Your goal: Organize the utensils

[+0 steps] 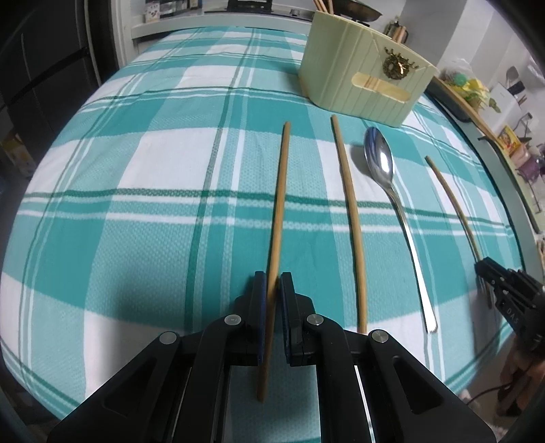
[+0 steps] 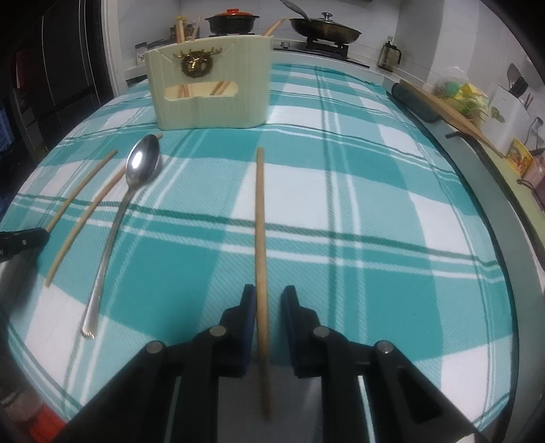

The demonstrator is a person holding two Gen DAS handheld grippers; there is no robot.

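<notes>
Teal-and-white checked cloth (image 1: 136,170) covers my table; a stove with a dark pan (image 2: 325,32) stands far behind. My left gripper (image 1: 272,283) is clamped narrow on one chopstick (image 1: 279,204). My right gripper (image 2: 267,300) stands wider around another chopstick (image 2: 260,221) (touching the left finger only). A spoon (image 1: 385,170) lies between them. The cream holder (image 2: 209,85) sits far; no legible writing

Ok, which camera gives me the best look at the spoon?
The left wrist view: the spoon lies whole and sharp on the cloth, bowl toward the holder. The right wrist view shows the spoon whole too, but off at the left and more distorted.
</notes>
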